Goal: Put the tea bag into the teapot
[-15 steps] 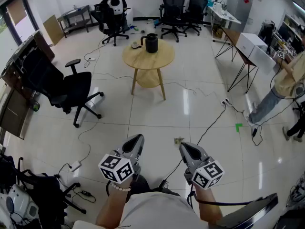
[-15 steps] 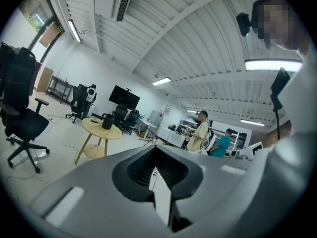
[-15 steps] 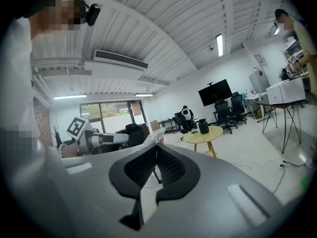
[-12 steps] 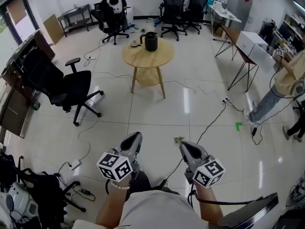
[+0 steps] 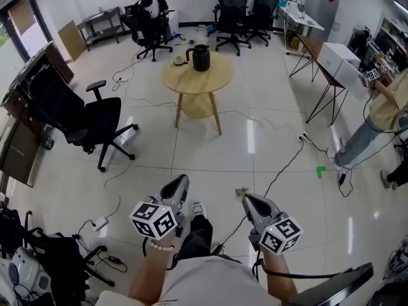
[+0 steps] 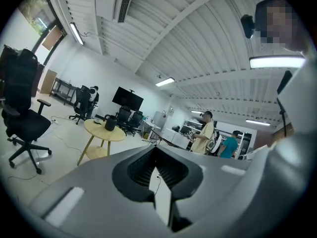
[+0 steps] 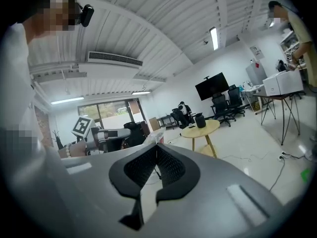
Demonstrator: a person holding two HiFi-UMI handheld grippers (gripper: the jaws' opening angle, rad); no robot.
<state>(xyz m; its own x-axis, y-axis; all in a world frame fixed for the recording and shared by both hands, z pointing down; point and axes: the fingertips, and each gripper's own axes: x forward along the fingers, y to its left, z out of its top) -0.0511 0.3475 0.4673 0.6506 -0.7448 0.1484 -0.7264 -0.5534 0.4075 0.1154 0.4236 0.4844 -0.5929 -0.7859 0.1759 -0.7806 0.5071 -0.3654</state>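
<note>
Lowest in the head view, the person's two hands each hold a tool out over the glossy white tiled floor (image 5: 210,152), with a marker cube at the back of each. The left tool (image 5: 181,183) has its jaws closed tip to tip with nothing between them, as the left gripper view shows. The right tool (image 5: 248,200) is pressed together the same way and is empty too. The two tools lie side by side, apart from each other, both pointing forward.

A thin dark cable (image 5: 280,164) trails across the tiles ahead of the right tool, near a small green mark (image 5: 319,170). To the left stands a black wheeled office chair (image 5: 95,123).

Well beyond the tools is a round light-wood tabletop (image 5: 220,75) on slanted legs. The black teapot (image 5: 201,58) stands upright on it, towards its far side, with a small pale thing (image 5: 179,60) just beside it on the left, too small to tell whether it is the tea bag.

Further back a seated person (image 5: 150,5) is at another black chair, and a standing person (image 5: 382,113) is at the right edge
</note>
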